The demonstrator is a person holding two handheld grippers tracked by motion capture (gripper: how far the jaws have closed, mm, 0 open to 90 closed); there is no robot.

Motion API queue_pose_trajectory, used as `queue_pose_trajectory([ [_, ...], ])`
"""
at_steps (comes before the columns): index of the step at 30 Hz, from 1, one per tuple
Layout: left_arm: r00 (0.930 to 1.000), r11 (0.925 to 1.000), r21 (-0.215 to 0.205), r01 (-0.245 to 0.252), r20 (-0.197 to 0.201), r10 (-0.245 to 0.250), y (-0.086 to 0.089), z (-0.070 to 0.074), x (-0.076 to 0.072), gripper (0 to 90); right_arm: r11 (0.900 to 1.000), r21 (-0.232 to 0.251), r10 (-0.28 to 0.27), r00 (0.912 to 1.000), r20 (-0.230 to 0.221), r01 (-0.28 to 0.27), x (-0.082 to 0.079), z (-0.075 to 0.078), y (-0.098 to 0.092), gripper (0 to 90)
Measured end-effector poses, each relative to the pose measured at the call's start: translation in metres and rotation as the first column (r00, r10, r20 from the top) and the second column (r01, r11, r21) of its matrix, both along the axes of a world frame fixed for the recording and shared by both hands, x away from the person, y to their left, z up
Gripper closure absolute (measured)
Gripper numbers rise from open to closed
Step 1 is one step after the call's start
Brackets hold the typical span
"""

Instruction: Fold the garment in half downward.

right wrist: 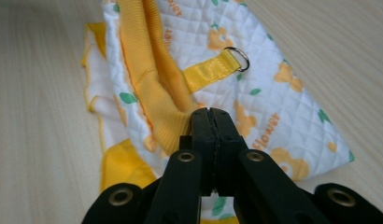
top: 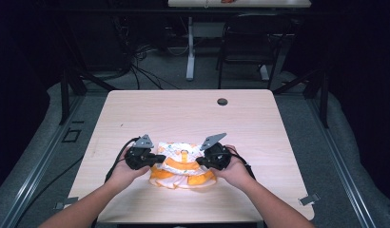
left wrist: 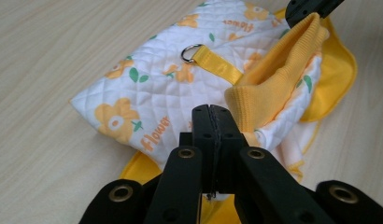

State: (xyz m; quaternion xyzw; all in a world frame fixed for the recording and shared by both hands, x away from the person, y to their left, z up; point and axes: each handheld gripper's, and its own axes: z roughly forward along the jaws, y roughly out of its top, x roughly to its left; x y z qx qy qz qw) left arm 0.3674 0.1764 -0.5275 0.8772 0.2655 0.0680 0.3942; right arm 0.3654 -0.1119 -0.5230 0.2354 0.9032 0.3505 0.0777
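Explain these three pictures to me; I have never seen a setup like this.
No robot here: a person holds a black two-jaw gripper in each hand. The high view looks down on a wooden table; the left gripper and right gripper meet at a small quilted garment, white with orange flowers and yellow trim. The other two pictures come from cameras riding on each gripper. Each shows its own jaws shut, apparently pinching the garment's edge. A yellow strap with a metal ring lies on top.

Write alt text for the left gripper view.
The left gripper, jaws shut, pinches the near edge of a quilted white garment with orange flowers, lying on a wooden table. A yellow strap with a metal ring crosses it.
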Motion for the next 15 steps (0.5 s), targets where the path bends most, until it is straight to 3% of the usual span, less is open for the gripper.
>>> queue_pose_trajectory([
  [8,0.9993,0.9994,0.004,0.035,-0.008,-0.035,-0.001,-0.002,-0.012,89.8,0.999,-0.008,0.036,0.9993,-0.01,-0.036,-0.014,-0.001,-0.002,89.7],
  [15,0.9976,0.9969,0.038,0.068,-0.017,-0.068,-0.001,-0.009,-0.023,89.8,0.998,0.0,0.062,0.9974,-0.035,-0.062,-0.028,-0.007,-0.004,89.7],
])
